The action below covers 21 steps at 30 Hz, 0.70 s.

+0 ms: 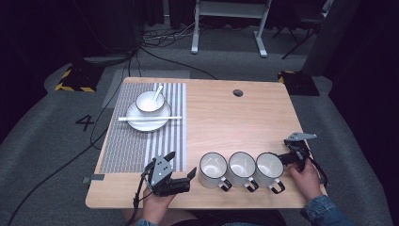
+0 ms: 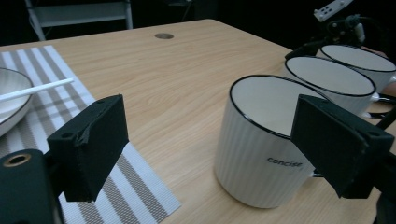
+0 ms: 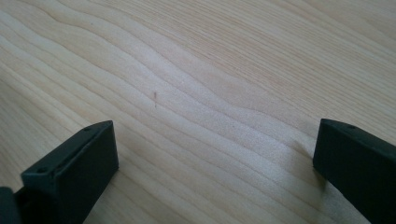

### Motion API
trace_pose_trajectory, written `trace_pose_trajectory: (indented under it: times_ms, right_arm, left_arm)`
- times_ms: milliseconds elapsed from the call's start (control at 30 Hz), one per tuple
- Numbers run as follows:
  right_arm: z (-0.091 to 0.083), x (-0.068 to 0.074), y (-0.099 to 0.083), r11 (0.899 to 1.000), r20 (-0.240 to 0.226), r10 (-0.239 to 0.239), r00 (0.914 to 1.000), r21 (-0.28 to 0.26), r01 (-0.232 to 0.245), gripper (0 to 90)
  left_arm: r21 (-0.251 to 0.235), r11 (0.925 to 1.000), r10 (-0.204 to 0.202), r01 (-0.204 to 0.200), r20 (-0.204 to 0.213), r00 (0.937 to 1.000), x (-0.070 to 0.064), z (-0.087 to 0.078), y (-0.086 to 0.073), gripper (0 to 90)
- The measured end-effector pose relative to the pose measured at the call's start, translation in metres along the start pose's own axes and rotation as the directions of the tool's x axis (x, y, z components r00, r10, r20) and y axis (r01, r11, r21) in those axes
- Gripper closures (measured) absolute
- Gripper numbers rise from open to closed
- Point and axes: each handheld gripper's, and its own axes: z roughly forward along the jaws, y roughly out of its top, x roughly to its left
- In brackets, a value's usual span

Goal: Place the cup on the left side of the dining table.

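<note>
Three white mugs stand in a row along the lower edge of the table (image 1: 235, 117) in the high view, handles toward the person; the left mug (image 1: 212, 170) sits just right of the left gripper (image 1: 181, 167), the middle mug (image 1: 242, 167) beside it, the right mug (image 1: 269, 168) next to the right gripper (image 1: 285, 155) at the lower right; in the left gripper view the jaws stand wide apart and hold nothing, the left mug (image 2: 261, 140) rising near the right-hand jaw; in the right gripper view the jaws are spread wide over bare wood, gripping nothing; at the upper left of the high view a striped placemat (image 1: 136, 141) carries a plate (image 1: 141, 123), a bowl (image 1: 149, 101) with a spoon (image 1: 157, 92), and a chopstick (image 1: 149, 118) across the plate.
</note>
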Motion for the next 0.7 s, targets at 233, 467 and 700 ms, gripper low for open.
trace_pose_trajectory:
  times_ms: [233,467,700]
  right_arm:
    - [0.0,0.0,0.0,1.0,0.0,0.0,1.0,0.0,0.0,0.2]
    - [0.0,0.0,0.0,1.0,0.0,0.0,1.0,0.0,0.0,0.2]
    - [0.0,0.0,0.0,1.0,0.0,0.0,1.0,0.0,0.0,0.2]
  left_arm:
    - [0.023,0.9997,0.001,-0.003,0.083,0.9966,-0.012,0.015,0.003,11.1]
    - [0.038,0.9992,0.003,-0.008,0.137,0.9906,-0.021,0.027,0.003,10.6]
    - [0.087,0.9958,0.011,-0.028,0.19,0.9818,-0.027,0.04,0.001,7.5]
